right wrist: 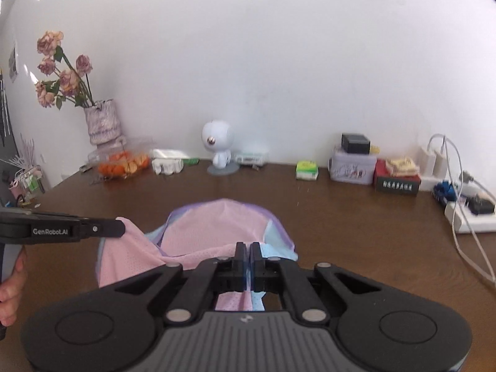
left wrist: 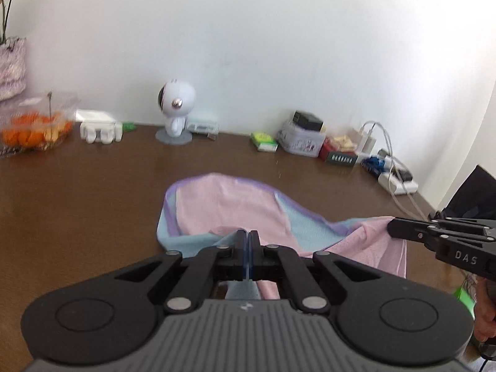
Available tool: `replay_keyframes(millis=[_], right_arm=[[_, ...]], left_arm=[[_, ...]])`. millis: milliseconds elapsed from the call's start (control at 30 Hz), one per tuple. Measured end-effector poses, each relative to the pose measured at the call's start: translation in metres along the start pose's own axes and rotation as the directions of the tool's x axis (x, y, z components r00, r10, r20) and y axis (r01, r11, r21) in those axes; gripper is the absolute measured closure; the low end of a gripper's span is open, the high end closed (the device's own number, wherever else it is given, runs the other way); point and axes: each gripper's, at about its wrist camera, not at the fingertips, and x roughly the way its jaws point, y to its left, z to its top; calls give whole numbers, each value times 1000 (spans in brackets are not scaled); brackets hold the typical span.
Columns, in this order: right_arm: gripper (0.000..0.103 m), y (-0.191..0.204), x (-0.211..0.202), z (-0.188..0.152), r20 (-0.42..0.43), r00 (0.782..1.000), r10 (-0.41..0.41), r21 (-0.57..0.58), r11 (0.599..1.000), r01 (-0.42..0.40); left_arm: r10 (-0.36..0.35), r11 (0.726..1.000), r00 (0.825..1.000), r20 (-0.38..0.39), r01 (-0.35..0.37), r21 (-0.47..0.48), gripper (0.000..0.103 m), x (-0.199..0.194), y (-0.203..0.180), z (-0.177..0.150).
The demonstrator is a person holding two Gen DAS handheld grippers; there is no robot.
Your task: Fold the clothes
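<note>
Pink-and-blue mesh garment [left wrist: 235,207] stretches sideways between clamped left gripper [left wrist: 247,235] and right gripper [right wrist: 247,248], its rounded purple-trimmed end toward the wall.

We see a pink mesh garment [left wrist: 229,204] with light-blue panels and purple trim on the dark brown bench [left wrist: 77,192].

One garment [right wrist: 217,226], one figurine [right wrist: 218,145], one vase [right wrist: 104,122] — two grippers [left wrist: 247,235] [right wrist: 247,248].
</note>
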Motion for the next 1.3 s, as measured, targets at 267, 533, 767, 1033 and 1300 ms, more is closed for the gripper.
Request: replay_keyframes(millis=[267, 533, 767, 1033, 1300], right_arm=[[87, -49, 83, 37, -125, 970, -207, -50, 978, 203], [44, -12, 15, -72, -271, 945, 184, 9, 982, -189], [101, -6, 24, -79, -272, 949, 157, 32, 988, -154], [101, -31, -39, 18, 53, 960, 274, 174, 945, -279], [101, -32, -28, 50, 68, 956, 284, 224, 930, -292]], left_arm=[[194, 974, 981, -7, -191, 119, 63, 35, -8, 27], [-113, 930, 982, -149, 157, 332, 40, -12, -63, -70], [-25, 812, 997, -74, 64, 580, 36, -21, -80, -119], [131, 662, 987, 93, -157, 733, 34, 0, -111, -139], [187, 676, 965, 183, -262, 689, 63, 30, -136, -106]])
